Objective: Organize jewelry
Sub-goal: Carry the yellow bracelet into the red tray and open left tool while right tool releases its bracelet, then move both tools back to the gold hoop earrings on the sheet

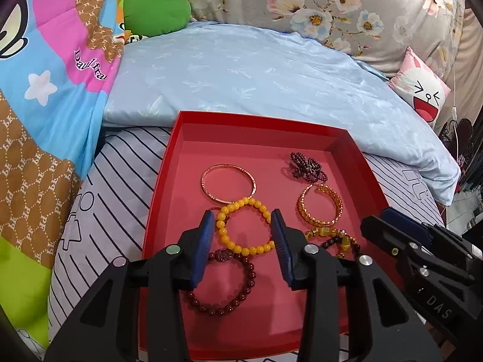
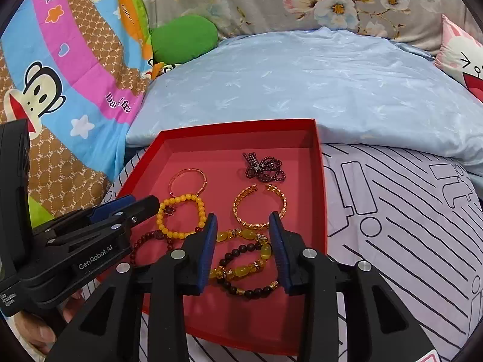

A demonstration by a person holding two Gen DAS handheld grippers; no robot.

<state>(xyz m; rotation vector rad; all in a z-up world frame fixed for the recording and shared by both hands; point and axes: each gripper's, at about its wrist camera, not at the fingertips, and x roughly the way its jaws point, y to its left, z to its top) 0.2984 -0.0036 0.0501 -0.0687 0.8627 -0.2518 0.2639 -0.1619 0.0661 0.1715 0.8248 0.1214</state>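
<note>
One red tray [image 1: 157,199] holds six bracelets. Between the left tongs' [image 1: 243,241] fingers: one yellow bead bracelet [image 1: 241,247], one dark red [image 1: 241,295]. Beyond them: one thin bangle [image 1: 208,190]. To their right: one gold cuff [image 1: 305,214], one garnet cluster [image 1: 308,167], one amber-and-dark string [image 2: 241,271]. Two tongs.

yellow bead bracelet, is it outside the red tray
No, the yellow bead bracelet lies on the floor of the red tray.

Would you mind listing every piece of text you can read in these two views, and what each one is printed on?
"GenRobot.AI": side of the left gripper.
"DAS": body of the right gripper.
"PF", repeated: brown patches of the cartoon quilt.
Pink script on the quilt: distorted, not reliably readable.
Small white label on the left gripper's base: too blurred.
</note>
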